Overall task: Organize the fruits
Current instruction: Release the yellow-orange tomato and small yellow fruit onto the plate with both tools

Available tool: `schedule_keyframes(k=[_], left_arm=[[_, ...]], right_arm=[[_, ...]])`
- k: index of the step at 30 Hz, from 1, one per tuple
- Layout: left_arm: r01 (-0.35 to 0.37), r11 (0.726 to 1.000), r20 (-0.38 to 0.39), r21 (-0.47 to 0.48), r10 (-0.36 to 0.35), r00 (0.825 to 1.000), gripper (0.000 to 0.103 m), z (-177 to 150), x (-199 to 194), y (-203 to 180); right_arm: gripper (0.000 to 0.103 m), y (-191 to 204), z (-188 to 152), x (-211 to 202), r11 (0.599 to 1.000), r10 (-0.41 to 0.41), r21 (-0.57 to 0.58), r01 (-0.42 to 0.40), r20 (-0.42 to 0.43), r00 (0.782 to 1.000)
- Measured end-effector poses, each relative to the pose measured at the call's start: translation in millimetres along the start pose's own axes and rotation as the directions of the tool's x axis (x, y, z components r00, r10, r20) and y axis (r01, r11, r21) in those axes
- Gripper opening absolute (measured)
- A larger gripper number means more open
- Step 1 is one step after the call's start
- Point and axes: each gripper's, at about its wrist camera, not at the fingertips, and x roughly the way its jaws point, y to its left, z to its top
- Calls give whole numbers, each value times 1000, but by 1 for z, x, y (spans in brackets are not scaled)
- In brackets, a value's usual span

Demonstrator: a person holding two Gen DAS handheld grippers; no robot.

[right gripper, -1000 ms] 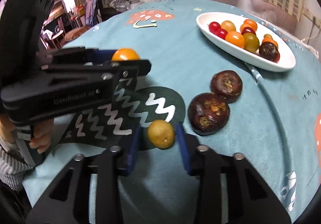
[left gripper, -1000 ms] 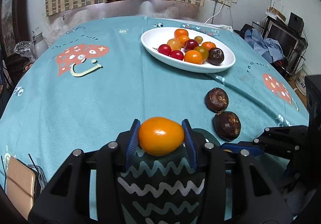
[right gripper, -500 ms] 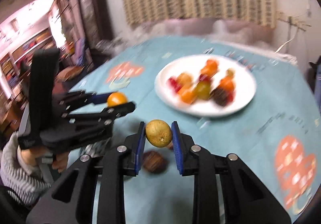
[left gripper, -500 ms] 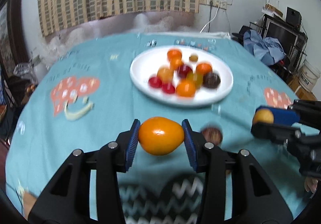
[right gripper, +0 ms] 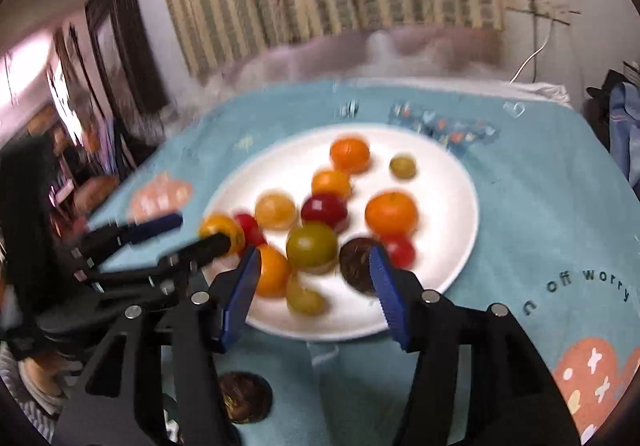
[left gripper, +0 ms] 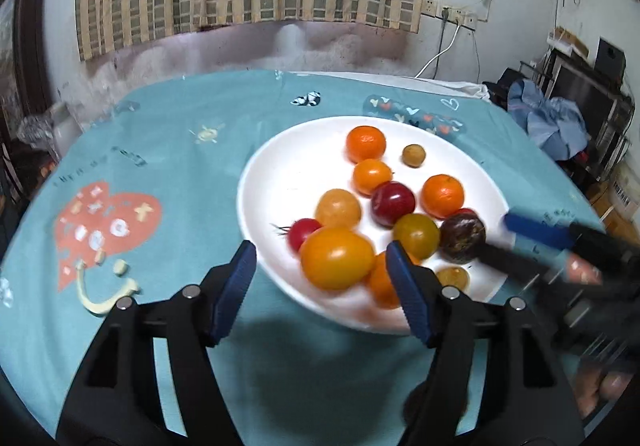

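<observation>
A white oval plate (left gripper: 280,170) (right gripper: 452,206) on the teal tablecloth holds several orange, red, yellow-green and dark fruits. My left gripper (left gripper: 320,278) is open at the plate's near edge; the orange tomato (left gripper: 337,257) sits loose between its spread fingers, touching neither pad. My right gripper (right gripper: 314,286) is open over the plate's near rim; the small yellow-green fruit (right gripper: 304,296) lies below it on the plate, blurred. A dark brown fruit (right gripper: 244,396) lies on the cloth near the right gripper's base.
The other gripper reaches in from the side of each view: the right one (left gripper: 560,246), the left one (right gripper: 140,246). The round table is covered by a teal cloth (left gripper: 160,150) with prints. A curtain and wall stand behind; clutter lies to the right (left gripper: 560,122).
Both grippers have moved forward to the plate and opened. The orange tomato and the small yellow-green fruit are out of the pads' hold and over or on the plate.
</observation>
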Motion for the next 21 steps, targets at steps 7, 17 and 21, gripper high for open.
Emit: schedule_keyframes(k=[7, 17, 21], left_arm=[[11, 999, 44, -47, -9, 999, 73, -14, -41, 17], [103, 977, -36, 184, -98, 995, 76, -96, -83, -45], [142, 962, -69, 232, -129, 989, 76, -107, -80, -58]], right_arm=[[59, 4, -6, -52, 999, 21, 29, -23, 78, 997], [61, -15, -46, -79, 992, -2, 128, -7, 72, 997], [69, -22, -46, -82, 987, -2, 161, -11, 80, 997]])
